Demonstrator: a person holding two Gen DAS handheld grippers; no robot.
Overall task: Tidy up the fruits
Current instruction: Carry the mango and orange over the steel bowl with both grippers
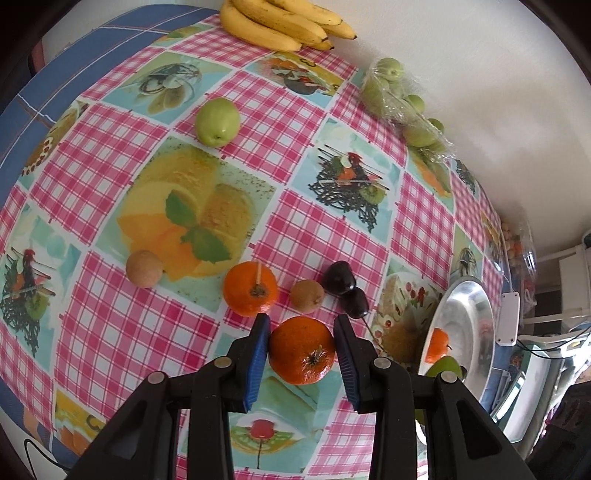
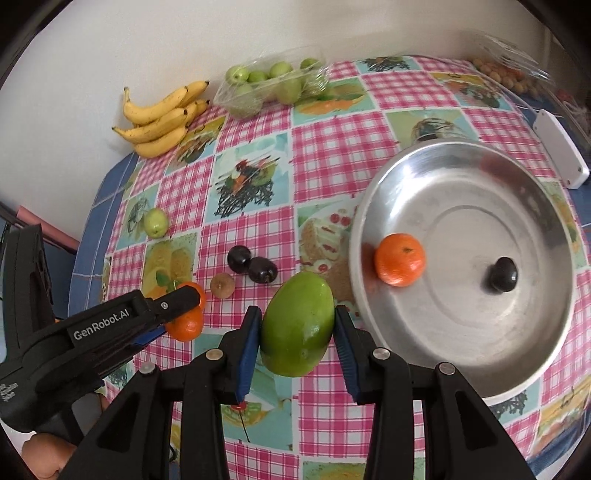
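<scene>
Smooth green mango (image 2: 297, 328), glossy orange (image 1: 302, 350)

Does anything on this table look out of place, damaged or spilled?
Nothing is spilled or damaged. Loose fruit still lies on the tablecloth, and the metal bowl holds only a tangerine and one dark plum. The plastic wrap on the green fruit pack looks torn open.

The yellow banana bunch (image 1: 284, 22) is cut off by the left wrist view's top edge. There the round steel bowl (image 1: 476, 325) is edge-on, its contents mostly hidden. The clear plastic box of small orange-brown fruits (image 2: 506, 72) is too blurred to identify.
</scene>
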